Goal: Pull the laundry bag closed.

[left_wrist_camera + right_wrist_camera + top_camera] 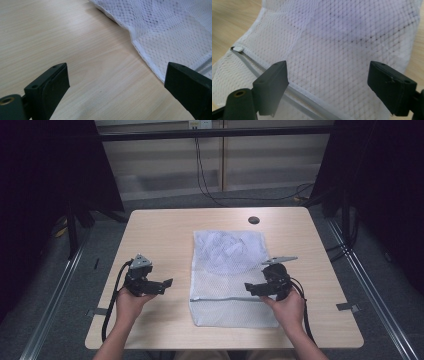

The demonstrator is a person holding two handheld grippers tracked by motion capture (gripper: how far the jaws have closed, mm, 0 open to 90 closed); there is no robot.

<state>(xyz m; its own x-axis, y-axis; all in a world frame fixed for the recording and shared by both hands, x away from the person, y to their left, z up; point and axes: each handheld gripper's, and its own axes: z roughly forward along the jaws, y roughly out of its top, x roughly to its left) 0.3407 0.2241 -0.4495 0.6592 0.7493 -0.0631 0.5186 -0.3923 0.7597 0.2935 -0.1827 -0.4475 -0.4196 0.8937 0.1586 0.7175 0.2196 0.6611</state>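
The white mesh laundry bag lies flat at the middle of the bench, its zipper running left to right near the near end, with something pale inside the far half. My right gripper hovers over the bag's right edge by the zipper, jaws spread and empty. My left gripper waits just left of the bag, jaws spread too. I judge this the approach; next I'd pin the bag and catch the zipper pull.
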